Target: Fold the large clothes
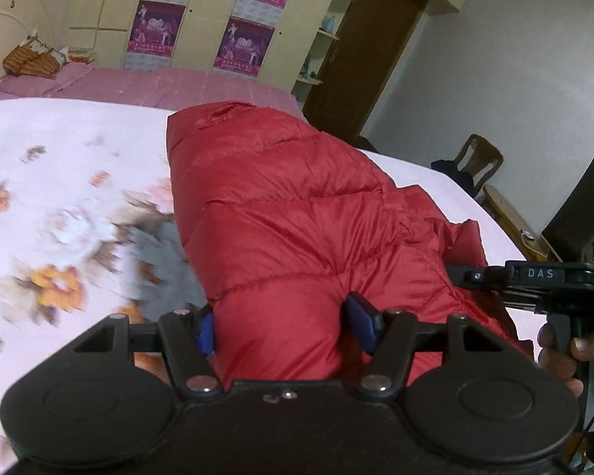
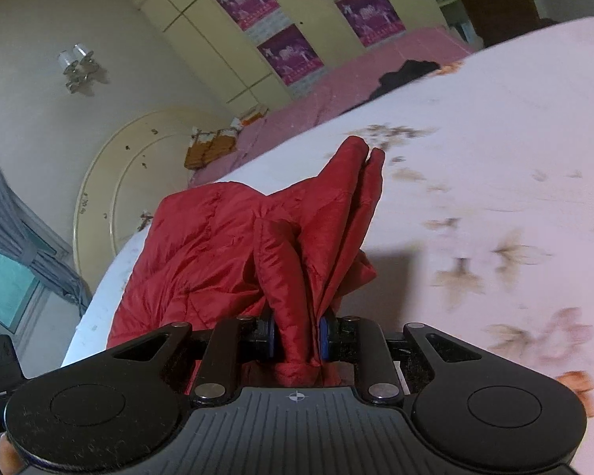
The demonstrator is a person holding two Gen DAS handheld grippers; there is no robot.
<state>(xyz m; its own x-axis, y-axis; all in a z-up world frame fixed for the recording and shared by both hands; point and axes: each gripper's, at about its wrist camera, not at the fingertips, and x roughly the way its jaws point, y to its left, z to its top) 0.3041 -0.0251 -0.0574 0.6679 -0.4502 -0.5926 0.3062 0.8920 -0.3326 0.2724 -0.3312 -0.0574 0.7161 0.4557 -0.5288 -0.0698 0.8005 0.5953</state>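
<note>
Both tongs clamp the red puffer jacket [image 1: 297,213] over the floral sheet [image 1: 59,166] (blurred), left gripper [image 1: 285,326] on a thick fold, right gripper [image 2: 297,336] apparently on bunched hem.

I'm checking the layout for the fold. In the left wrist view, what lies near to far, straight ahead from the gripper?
left gripper clamped on a thick fold of the red puffer jacket → pink bedspread → wardrobe doors with purple posters.
</note>
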